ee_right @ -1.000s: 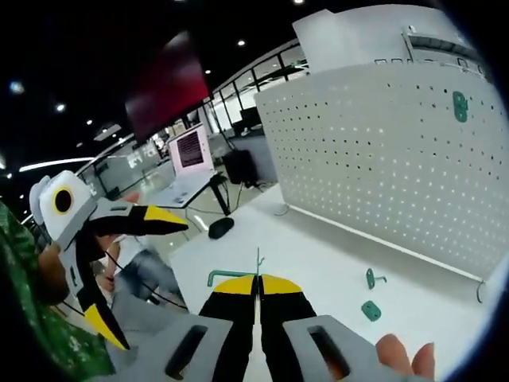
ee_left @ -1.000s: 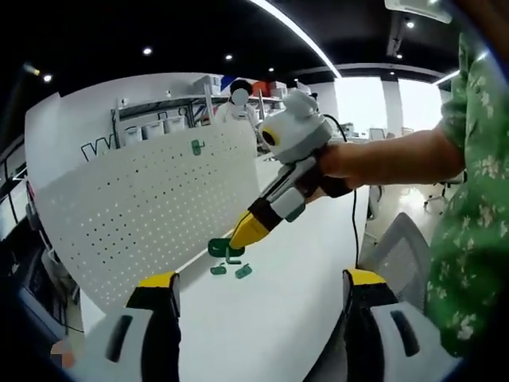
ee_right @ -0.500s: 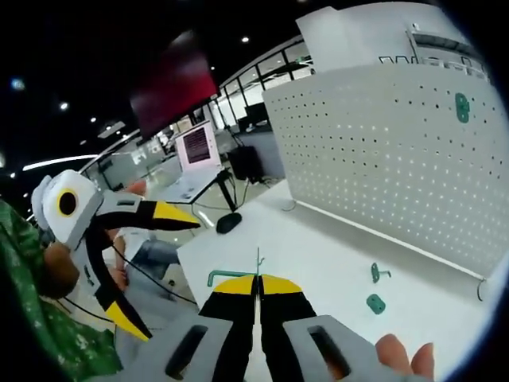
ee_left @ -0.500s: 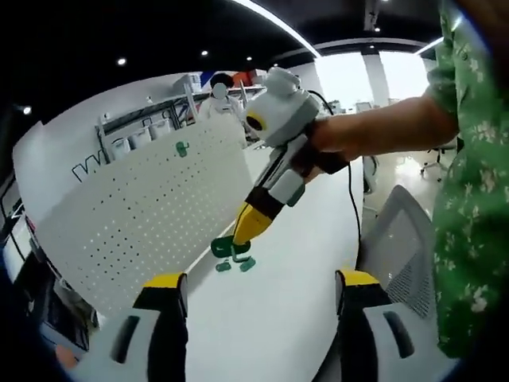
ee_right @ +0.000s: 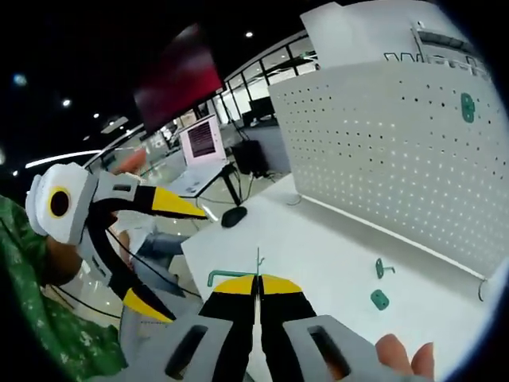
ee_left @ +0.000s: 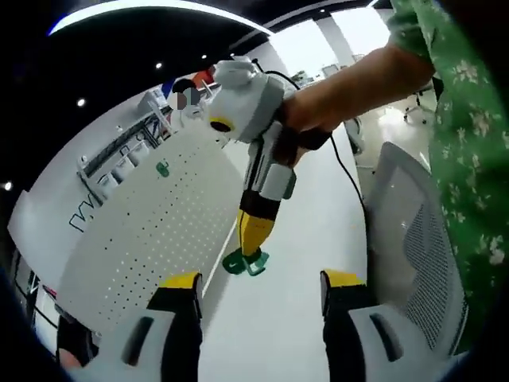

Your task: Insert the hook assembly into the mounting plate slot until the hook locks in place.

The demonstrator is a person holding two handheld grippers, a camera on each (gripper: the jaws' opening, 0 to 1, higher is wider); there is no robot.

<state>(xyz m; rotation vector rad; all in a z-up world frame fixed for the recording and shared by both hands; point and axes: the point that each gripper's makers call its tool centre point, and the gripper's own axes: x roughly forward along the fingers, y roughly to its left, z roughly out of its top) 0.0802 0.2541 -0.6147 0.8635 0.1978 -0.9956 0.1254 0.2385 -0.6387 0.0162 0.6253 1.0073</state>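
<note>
The right gripper (ee_right: 258, 290) has its fingers pressed together on a green hook (ee_right: 231, 276), which juts toward 9 o'clock above the white bench (ee_right: 318, 247). The left gripper (ee_left: 258, 298) has its fingers wide apart and bare. Two more green hook parts (ee_right: 382, 282) lie at 4 o'clock, near the perforated mounting plate (ee_right: 398, 151).

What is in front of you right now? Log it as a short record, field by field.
surface: white table
board: white pegboard standing upright on the table, one green plate mounted on it
right claw: right claw shut on a green hook
left claw: left claw open, holding nothing
loose parts: two small green pieces lying on the table near the pegboard
background: laptop on a farther desk
</note>
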